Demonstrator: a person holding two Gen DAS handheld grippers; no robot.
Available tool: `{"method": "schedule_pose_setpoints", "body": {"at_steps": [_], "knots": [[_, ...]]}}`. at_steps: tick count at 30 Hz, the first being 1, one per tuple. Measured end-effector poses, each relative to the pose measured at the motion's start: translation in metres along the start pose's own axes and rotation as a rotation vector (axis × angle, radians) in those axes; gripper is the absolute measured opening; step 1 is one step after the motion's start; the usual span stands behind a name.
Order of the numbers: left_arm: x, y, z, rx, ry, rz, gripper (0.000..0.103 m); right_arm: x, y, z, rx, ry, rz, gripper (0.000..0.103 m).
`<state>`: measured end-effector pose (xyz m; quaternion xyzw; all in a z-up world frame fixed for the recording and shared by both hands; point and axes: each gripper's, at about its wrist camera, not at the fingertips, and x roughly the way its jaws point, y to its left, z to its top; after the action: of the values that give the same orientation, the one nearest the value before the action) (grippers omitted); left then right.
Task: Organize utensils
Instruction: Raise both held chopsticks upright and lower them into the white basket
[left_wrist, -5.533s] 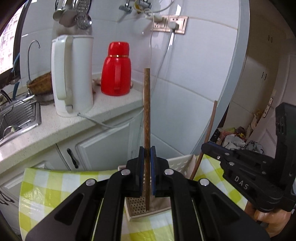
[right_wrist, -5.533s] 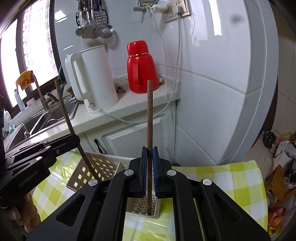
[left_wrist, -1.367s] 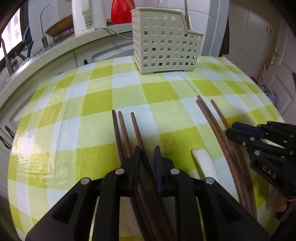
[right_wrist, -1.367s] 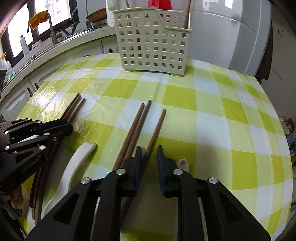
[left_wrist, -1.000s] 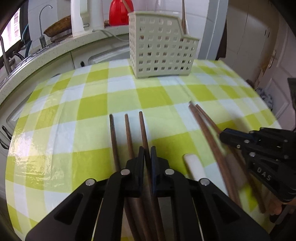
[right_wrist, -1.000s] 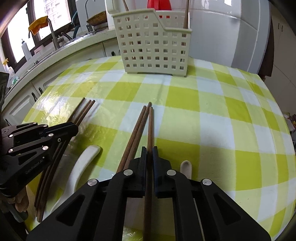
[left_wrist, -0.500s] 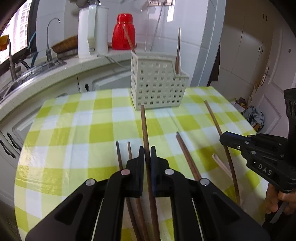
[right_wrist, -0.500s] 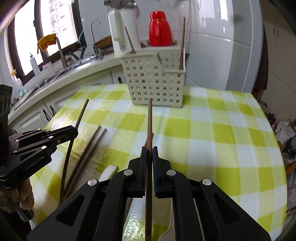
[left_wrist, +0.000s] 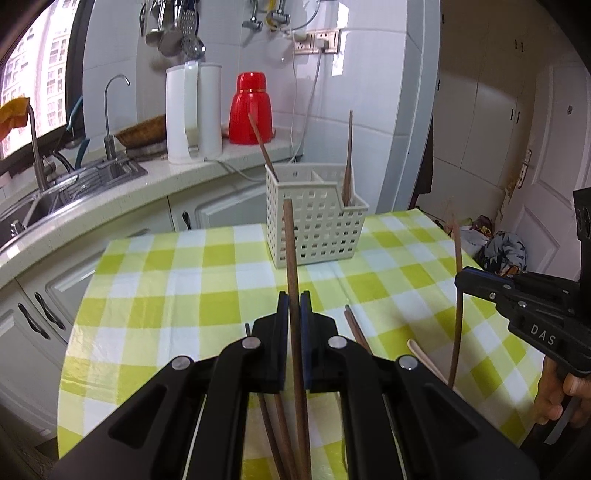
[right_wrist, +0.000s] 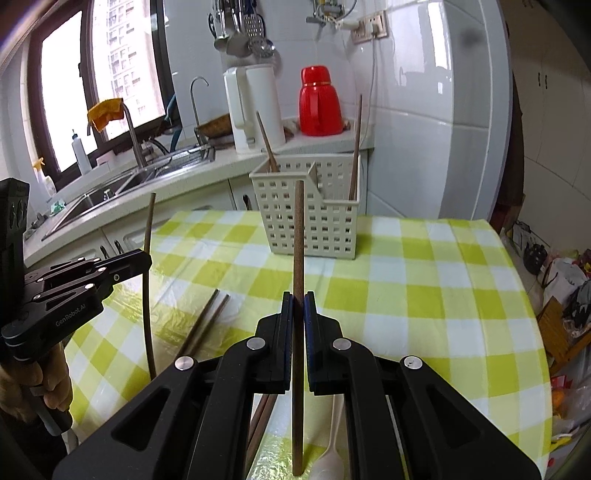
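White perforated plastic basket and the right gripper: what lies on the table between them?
In the right wrist view, only bare yellow-green checked tablecloth lies between the white perforated plastic basket and the right gripper.

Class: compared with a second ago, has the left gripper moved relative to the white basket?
Yes. The left gripper, shut on a chopstick, has risen off the table; the basket now sits lower in view.

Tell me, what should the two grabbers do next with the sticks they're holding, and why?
Probably carry both forward to the white basket. The left gripper and right gripper are each shut on a chopstick lifted off the checked tablecloth, and two chopsticks already stand in that basket, so these likely belong there too.
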<state>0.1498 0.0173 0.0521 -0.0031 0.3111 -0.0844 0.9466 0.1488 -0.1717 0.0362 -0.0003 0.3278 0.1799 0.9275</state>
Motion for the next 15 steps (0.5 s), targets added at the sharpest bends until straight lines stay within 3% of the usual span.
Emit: {"method": "schedule_pose_setpoints", "body": {"at_steps": [15], "knots": [[-0.014, 0.001, 0.022, -0.006, -0.046, -0.012, 0.006, -0.018, -0.01, 0.023, 0.015, -0.052, 0.019, 0.007]]}}
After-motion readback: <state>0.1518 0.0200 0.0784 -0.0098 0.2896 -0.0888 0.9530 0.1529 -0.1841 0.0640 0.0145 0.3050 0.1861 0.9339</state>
